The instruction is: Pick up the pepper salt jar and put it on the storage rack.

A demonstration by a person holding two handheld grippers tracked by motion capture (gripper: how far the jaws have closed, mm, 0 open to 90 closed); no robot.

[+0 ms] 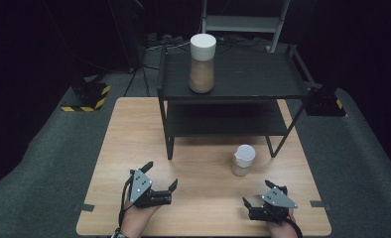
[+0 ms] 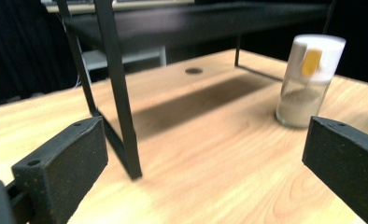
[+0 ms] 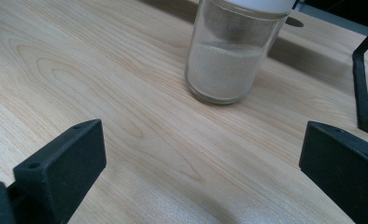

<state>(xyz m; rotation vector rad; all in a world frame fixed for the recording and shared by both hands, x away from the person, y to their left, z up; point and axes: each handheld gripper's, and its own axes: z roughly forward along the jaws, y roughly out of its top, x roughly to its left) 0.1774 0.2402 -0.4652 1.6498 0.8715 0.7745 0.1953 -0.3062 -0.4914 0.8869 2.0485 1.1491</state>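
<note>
Both grippers wide, empty: left gripper [image 1: 160,175] and right gripper [image 1: 257,194] near small jar [image 1: 243,159], jar before rack [image 1: 231,75].

I see the table [image 1: 134,129] lit from overhead against near-black surroundings; the rack [image 1: 233,89] throws a soft shadow beneath itself. Ahead of my left claw the jar [image 2: 308,88] is smeared and blurry. Ahead of my right claw, wood grain stays sharp.
</note>
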